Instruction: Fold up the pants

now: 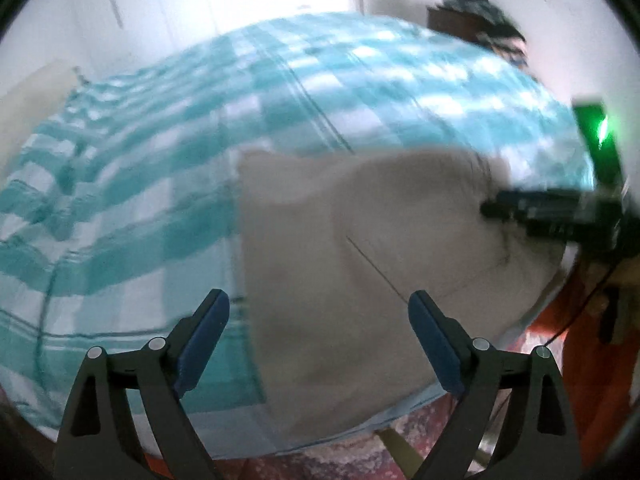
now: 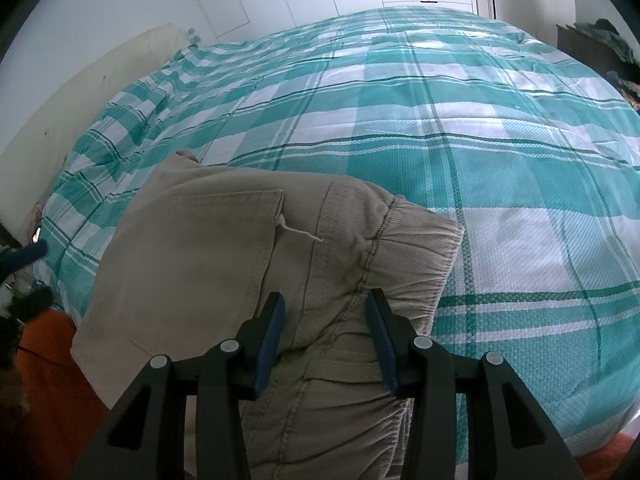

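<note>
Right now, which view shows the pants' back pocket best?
The right wrist view: the pocket on the pants is sharp, stitching visible. The left wrist view shows the pants motion-blurred, no pocket discernible.

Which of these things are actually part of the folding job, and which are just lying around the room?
Part of the job:
beige pants
left gripper
right gripper

Just lying about:
checked bedspread
cream pillow
pile of clothes
</note>
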A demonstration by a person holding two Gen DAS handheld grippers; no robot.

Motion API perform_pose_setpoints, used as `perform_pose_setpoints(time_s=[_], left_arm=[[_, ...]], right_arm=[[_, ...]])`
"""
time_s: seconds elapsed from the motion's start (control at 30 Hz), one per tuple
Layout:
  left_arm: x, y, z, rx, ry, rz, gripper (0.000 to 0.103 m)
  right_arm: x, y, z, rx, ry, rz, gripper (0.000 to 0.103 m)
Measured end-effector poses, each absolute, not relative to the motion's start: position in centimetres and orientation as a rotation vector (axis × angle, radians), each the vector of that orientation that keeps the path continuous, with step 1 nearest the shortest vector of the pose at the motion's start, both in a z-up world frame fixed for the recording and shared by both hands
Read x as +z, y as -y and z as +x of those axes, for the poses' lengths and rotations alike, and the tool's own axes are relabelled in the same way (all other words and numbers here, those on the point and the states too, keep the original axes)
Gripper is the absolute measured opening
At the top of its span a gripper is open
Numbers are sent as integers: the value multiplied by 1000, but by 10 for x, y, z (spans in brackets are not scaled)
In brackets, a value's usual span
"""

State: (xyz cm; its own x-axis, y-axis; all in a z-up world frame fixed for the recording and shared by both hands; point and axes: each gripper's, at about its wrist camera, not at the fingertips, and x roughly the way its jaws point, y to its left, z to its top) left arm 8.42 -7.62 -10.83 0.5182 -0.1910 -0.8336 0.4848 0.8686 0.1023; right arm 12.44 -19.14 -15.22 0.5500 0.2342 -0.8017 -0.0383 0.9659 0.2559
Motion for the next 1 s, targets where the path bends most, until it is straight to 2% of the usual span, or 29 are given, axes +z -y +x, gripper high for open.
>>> perform_pose_setpoints(time_s=[0.07,0.13,0.2,0.43,0.63,0.73,0.8,0.9,1.0], left_arm=[[-139,84,86,-415,-1022,384,92],[-159,80,88,-407,-1041,356,98],[-160,77,90,-406,-1036,326,101],[-158,77,91,-402,-1052,313,101],[-159,75,90,-404,-1048,301,101],[-160,74,90,-408,-1043,293,102],[-161,74,88,-418,-1038,303,103],[-161,73,84,-417,-1014,296,103],[-158,70,84,-431,-1000,285,103]], right_arm=[[-152,191,124,162,-977,216,44],[-152,190,124,163,-976,210,44],[-152,189,124,168,-979,201,44],[-147,187,124,173,-969,178,45],[-100,185,99,219,-872,201,46],[-100,176,86,246,-898,162,51],[-125,170,84,219,-993,116,53],[-143,167,85,191,-1016,90,55],[-144,160,88,204,-1021,51,66]])
